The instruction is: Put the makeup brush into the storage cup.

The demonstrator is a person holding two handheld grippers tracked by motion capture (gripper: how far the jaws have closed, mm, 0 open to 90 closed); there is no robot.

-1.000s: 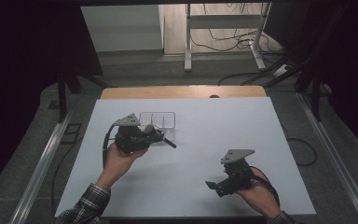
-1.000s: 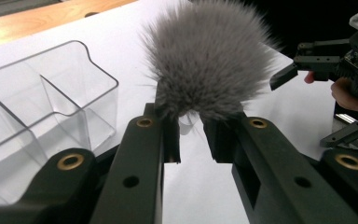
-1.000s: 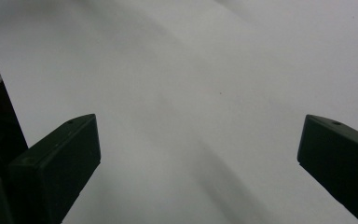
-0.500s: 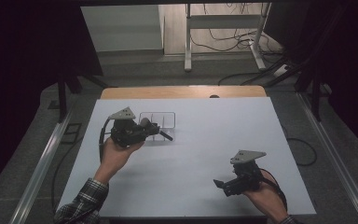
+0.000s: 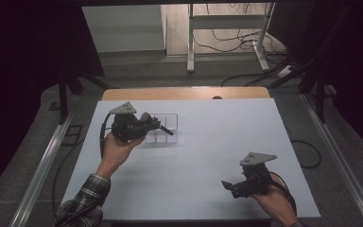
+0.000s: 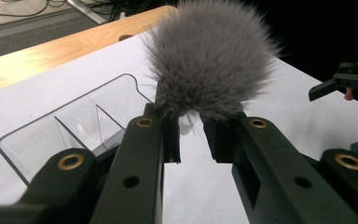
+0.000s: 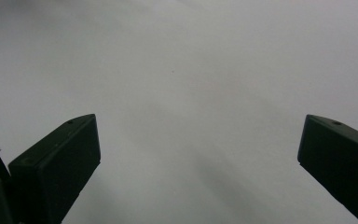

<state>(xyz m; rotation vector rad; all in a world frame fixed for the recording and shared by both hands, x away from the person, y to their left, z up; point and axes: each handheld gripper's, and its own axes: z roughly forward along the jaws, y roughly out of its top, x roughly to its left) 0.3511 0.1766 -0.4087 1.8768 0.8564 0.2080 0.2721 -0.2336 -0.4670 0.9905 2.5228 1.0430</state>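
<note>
Spreading under both your hands, the white surface [image 5: 194, 142] takes up most of the high view, with a strip of bare wood along its far edge. On its far left part lies a clear plastic tray [image 5: 166, 127] with dividers that split it into compartments; in the left gripper view the tray [image 6: 74, 126] sits just beyond and to the left of the jaws, and its compartments look bare as far as you can see into them. Your left gripper [image 5: 163, 128] is held over the near side of that tray, and in its own view [image 6: 191, 140] its jaws stand close together, with only a narrow gap, clamped on the base of a fluffy grey pom-pom [image 6: 209, 60], whose fur fans out above the jaw tips. The pom-pom hangs just at the tray's right edge; you cannot tell whether it touches the tray. Your right gripper [image 5: 227, 185] rests low at the near right of the surface, well apart from the tray, and in its own view [image 7: 198, 144] its jaws are spread wide with nothing between them but bare white surface.
</note>
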